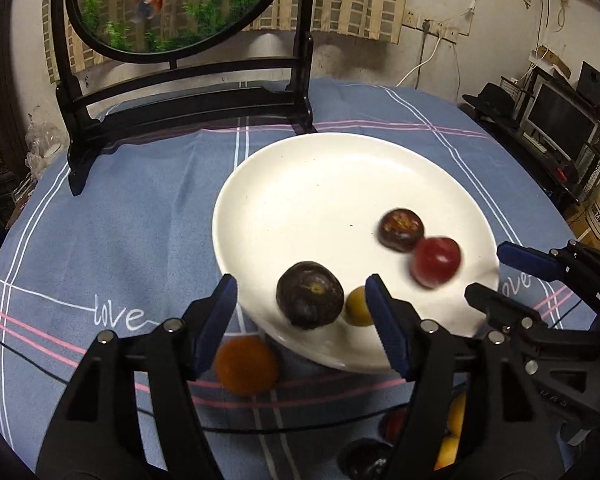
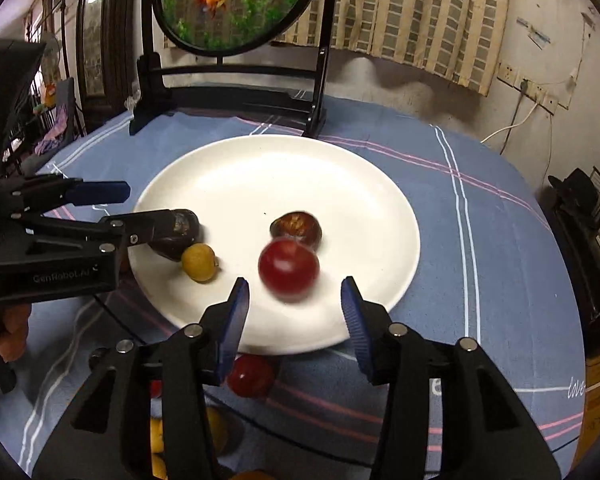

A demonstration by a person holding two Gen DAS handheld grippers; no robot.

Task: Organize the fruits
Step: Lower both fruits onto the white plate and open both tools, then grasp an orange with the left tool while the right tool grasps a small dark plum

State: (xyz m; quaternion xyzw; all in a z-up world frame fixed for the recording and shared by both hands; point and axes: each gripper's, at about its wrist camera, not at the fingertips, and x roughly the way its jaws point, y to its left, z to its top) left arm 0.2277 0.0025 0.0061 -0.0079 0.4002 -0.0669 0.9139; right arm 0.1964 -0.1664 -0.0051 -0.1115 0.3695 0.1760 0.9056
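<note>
Left wrist view: the left gripper stands with its jaws apart over the near rim of the white plate. A dark purple fruit lies on the plate between the pads, and neither pad presses on it. A small yellow fruit lies just beside it, against the right pad. Farther right on the plate, a brown fruit and a blurred red fruit touch each other. An orange fruit rests on the blue cloth of the desk, under the plate's near rim.

Right wrist view: the right gripper has its jaws apart and holds nothing; the red fruit sits on the plate just ahead of the pads. Another red fruit lies on the desk below the rim. A fish ornament on a black stand stands behind the plate.
</note>
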